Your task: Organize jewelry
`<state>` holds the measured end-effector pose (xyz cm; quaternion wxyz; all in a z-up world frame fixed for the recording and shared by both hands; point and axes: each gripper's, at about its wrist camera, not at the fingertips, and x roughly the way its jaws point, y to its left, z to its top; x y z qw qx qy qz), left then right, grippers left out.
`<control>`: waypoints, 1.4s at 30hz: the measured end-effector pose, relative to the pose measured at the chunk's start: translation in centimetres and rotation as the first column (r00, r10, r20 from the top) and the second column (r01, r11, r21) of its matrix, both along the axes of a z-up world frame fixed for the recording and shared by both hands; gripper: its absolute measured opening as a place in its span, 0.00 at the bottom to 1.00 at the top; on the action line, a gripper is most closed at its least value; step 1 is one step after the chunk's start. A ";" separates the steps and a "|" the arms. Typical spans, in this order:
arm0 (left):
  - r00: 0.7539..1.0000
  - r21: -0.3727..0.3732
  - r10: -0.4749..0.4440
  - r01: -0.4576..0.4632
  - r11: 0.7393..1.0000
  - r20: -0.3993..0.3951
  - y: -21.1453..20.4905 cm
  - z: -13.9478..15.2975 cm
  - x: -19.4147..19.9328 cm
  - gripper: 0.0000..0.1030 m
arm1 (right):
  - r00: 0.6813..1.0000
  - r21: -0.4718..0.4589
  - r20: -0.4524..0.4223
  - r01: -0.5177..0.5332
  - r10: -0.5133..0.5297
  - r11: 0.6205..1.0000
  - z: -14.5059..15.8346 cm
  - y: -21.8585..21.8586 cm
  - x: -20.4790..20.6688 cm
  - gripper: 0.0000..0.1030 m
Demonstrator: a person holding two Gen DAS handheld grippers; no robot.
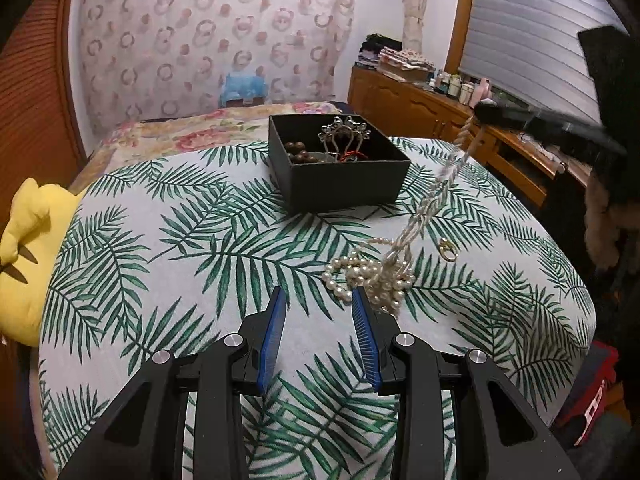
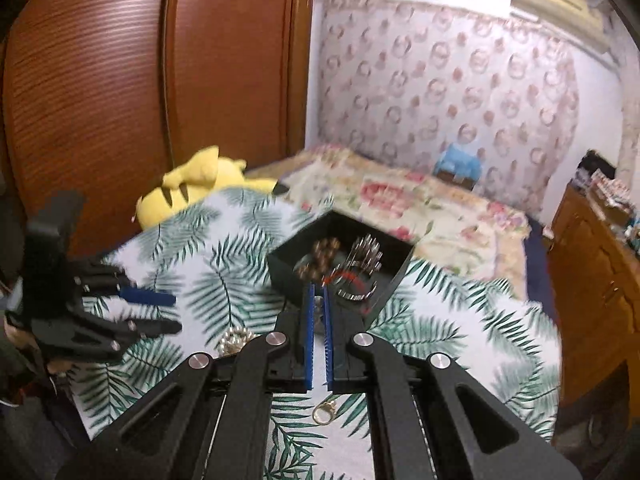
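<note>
Above the box (image 2: 340,264), my right hand-held gripper (image 2: 319,294) pinches the pearl strand (image 1: 436,196); my left hand-held gripper (image 1: 320,296) hovers spread beside the pearl heap.

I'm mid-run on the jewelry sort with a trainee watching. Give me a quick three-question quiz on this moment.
1. True or false: the pearl necklace lies entirely inside the black box.
2. Which tongs hold the necklace strand: A) left tongs B) right tongs?
3. Fill in: a gold ____ lies on the leaf-print cloth beside the pearls.

Key: 1 false, part is lifted and the rest is heaped on the cloth; 2 B; 3 ring.
</note>
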<state>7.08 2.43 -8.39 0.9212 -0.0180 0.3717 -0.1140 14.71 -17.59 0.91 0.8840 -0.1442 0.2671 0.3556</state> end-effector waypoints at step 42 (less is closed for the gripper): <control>0.989 0.108 -0.104 0.116 0.987 -0.106 -3.5 -2.6 7.5 0.06 | 0.993 0.019 0.083 0.080 -0.081 0.997 4.1 -3.4 -1.4 0.05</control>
